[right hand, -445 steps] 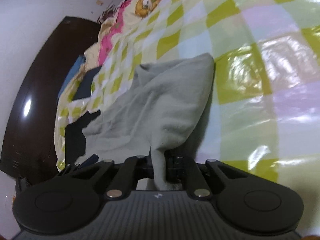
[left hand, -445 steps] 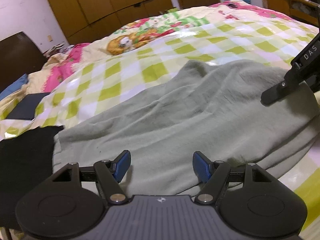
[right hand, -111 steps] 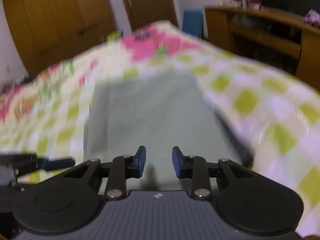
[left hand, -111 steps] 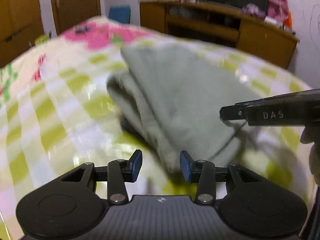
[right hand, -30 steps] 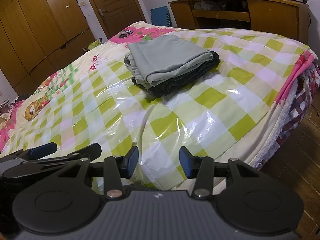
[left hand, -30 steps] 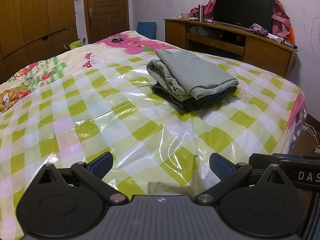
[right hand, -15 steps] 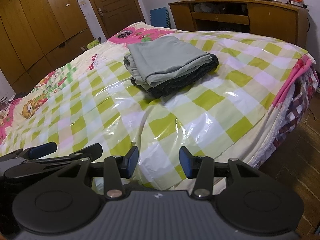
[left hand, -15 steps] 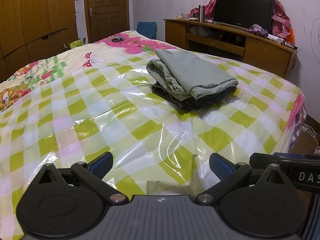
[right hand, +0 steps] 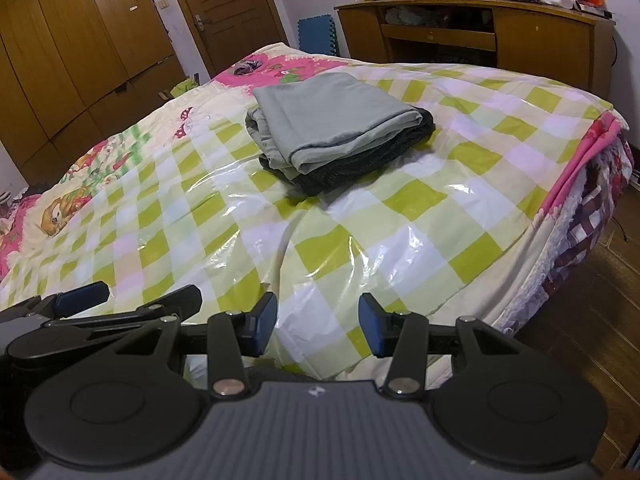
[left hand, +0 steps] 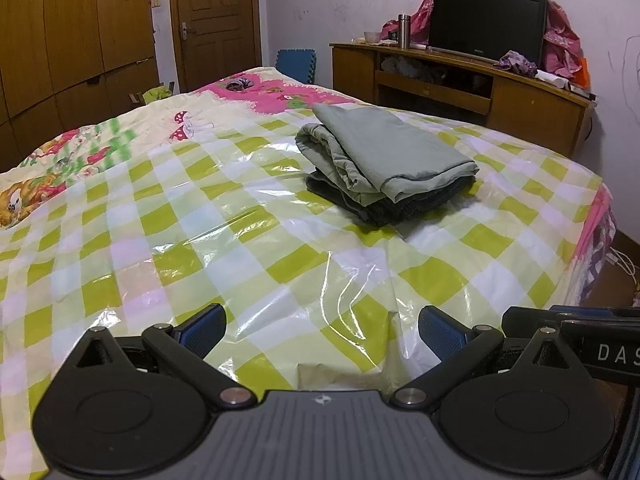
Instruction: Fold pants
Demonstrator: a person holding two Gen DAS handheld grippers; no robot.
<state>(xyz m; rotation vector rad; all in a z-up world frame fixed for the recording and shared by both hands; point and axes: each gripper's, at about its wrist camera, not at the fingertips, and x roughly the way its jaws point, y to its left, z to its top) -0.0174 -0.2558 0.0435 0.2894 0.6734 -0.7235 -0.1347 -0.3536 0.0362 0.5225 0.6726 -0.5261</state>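
Note:
Folded grey-green pants (left hand: 384, 148) (right hand: 332, 120) lie on top of a dark folded garment (left hand: 416, 202) (right hand: 360, 168) toward the far side of the bed. Both grippers hover over the bed's near edge, well short of the pile. My left gripper (left hand: 322, 330) stands wide open with nothing between its blue pads. My right gripper (right hand: 318, 324) is open too, its pads apart and empty. The right gripper's body shows at the lower right of the left wrist view, and the left gripper's fingers (right hand: 84, 296) at the lower left of the right wrist view.
The bed carries a glossy green-and-white checked cover (left hand: 200, 216) over a floral quilt (left hand: 280, 92). A wooden TV cabinet (left hand: 460, 84) with a screen stands behind it, wardrobes and a door (left hand: 216, 20) at the back left. Wooden floor (right hand: 600, 320) lies off the bed's right edge.

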